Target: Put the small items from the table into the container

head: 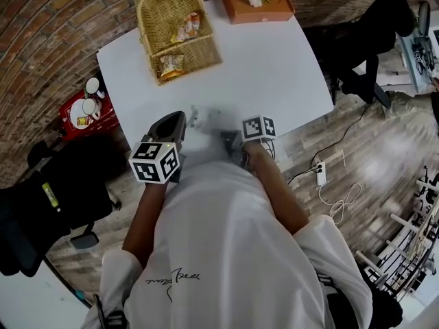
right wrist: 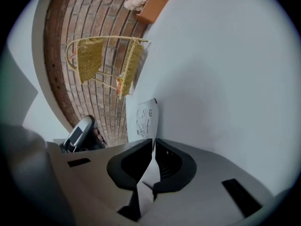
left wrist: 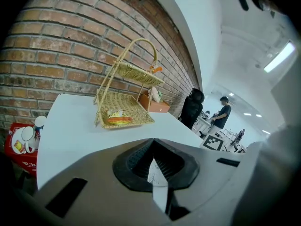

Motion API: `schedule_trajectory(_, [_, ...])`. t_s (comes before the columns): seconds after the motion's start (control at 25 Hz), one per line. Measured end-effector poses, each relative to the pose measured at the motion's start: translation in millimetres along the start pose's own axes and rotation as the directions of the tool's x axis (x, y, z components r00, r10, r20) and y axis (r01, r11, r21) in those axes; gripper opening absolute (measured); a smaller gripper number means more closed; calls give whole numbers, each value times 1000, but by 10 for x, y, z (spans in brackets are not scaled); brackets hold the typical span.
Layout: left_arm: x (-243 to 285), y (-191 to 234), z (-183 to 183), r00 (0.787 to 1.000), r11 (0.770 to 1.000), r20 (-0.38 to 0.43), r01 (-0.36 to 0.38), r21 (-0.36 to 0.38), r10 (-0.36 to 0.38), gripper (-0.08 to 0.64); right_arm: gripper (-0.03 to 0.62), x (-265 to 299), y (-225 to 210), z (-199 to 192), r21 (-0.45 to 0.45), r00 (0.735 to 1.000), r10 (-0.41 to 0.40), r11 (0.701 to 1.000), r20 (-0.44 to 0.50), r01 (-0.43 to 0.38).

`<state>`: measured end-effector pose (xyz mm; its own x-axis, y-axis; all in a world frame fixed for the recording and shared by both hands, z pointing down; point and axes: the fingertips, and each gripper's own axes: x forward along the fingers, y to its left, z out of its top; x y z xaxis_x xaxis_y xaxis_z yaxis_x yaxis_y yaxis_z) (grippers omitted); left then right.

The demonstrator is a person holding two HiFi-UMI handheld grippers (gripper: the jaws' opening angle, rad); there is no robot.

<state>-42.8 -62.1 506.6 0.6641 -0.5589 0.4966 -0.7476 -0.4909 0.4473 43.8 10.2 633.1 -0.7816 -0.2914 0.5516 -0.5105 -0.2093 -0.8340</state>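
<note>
A two-tier wicker basket (head: 177, 29) stands at the table's far side, with snack packets (head: 171, 64) lying in its tiers. In the left gripper view the basket (left wrist: 123, 112) is ahead, across bare tabletop. My left gripper (left wrist: 153, 145) is shut on a small white packet (left wrist: 157, 180) that is pinched upright between its pads. My right gripper (right wrist: 154, 142) is shut on another white printed packet (right wrist: 146, 119), whose free end sticks out past the jaws over the table. In the head view both grippers, left (head: 180, 120) and right (head: 230, 141), hang over the table's near edge.
An orange box with flowers (head: 259, 4) sits at the white table's (head: 274, 67) far right corner. A red crate with cups (head: 82, 112) stands on the floor to the left, and black chairs (head: 363, 40) to the right. A person (left wrist: 222, 112) stands far off.
</note>
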Motion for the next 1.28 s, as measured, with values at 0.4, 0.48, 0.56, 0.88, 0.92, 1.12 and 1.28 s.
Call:
schedule_trajectory(0.4, [-29,39,16,1000,1000,11,-4,-16,4,9,23,-63,220,89,-1,992,114,993,58,-114])
schedule_trajectory(0.48, [-26,38,22,1000,1000,12,-3,-16,3,9,23,-93,304,104,-20,988,138,990,66,-137])
schedule_trajectory(0.56, [-26,41,26,1000,1000,13,-3,-18,4,9,21,-125,403,119,-46,985,160,986,70,-157])
schedule_trajectory(0.88, [-34,57,41,1000,1000,24,-7,-25,7,9,21,-284,810,253,-131,964,242,965,108,-228])
schedule_trajectory(0.92, [-33,60,45,1000,1000,27,-7,-26,8,9,21,-306,857,276,-142,961,252,962,114,-235])
schedule_trajectory(1.12, [-45,58,81,999,1000,41,-4,-29,6,9,21,-403,1075,363,-191,951,279,949,134,-252])
schedule_trajectory(1.28, [-49,55,116,998,1000,56,-2,-28,3,9,21,-444,1190,416,-224,948,285,942,141,-250])
